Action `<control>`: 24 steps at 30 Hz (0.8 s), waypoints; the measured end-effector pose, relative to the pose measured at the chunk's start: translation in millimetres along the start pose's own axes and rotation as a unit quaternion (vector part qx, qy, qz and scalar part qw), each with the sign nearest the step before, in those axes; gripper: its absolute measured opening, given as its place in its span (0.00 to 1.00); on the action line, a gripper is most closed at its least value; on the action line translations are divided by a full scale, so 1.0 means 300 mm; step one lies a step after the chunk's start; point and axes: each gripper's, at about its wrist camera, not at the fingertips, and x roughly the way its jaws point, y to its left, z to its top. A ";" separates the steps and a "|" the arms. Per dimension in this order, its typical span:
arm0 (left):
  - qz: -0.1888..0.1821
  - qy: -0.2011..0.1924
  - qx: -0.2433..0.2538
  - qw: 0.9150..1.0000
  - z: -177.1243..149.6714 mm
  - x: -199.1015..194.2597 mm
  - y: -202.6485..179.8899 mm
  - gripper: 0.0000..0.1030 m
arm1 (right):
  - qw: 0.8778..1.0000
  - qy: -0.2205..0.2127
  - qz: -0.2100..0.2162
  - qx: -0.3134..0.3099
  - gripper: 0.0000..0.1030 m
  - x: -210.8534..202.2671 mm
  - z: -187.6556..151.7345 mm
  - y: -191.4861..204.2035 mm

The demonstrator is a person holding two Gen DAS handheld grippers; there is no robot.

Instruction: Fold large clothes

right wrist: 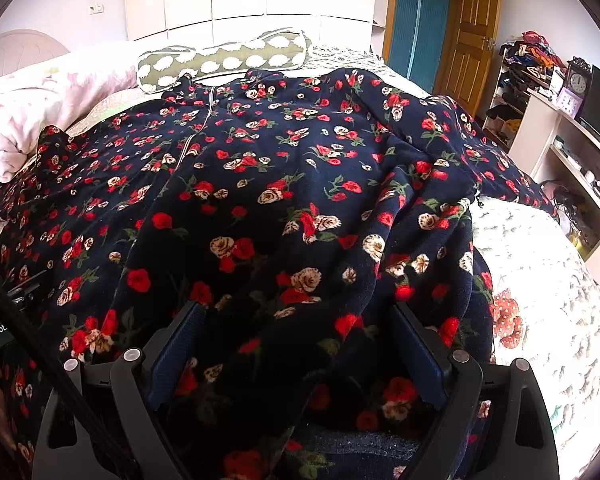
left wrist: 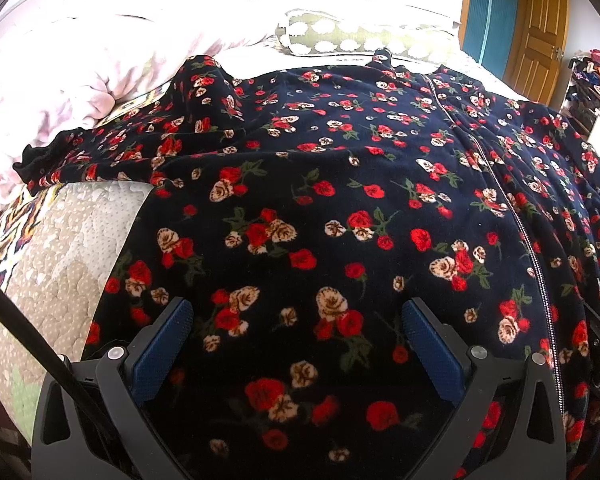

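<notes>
A dark navy fleece robe (left wrist: 340,200) printed with red and cream roses is spread across the bed (right wrist: 548,280), front side up, with its zipper (left wrist: 512,216) running from the near hem toward the far collar. One sleeve (left wrist: 100,156) is laid out toward the left over the quilted bedspread, and the other sleeve (right wrist: 480,148) is seen at the right, rumpled and partly folded over the body of the garment. The near hem is draped over the near edge of the bed.

The left gripper (left wrist: 296,320) is held just above the near part of the robe, its blue-padded fingers (left wrist: 168,344) set wide apart with only fabric seen between them. The right gripper (right wrist: 296,332) is likewise held over the near hem, its fingers (right wrist: 416,352) apart, with loose folds of the robe bunched between them but not clamped.

Beyond the collar a green bolster pillow (right wrist: 224,60) with white shapes is laid across the bed. A pink comforter (right wrist: 36,100) is heaped at the far left. A wooden door (right wrist: 472,32) and cluttered shelves (right wrist: 516,80) are seen at the far right.
</notes>
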 end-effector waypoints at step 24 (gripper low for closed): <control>0.001 -0.002 0.001 1.000 -0.003 -0.004 0.003 1.00 | 1.000 -0.005 -0.005 0.000 0.92 -0.009 -0.003 0.001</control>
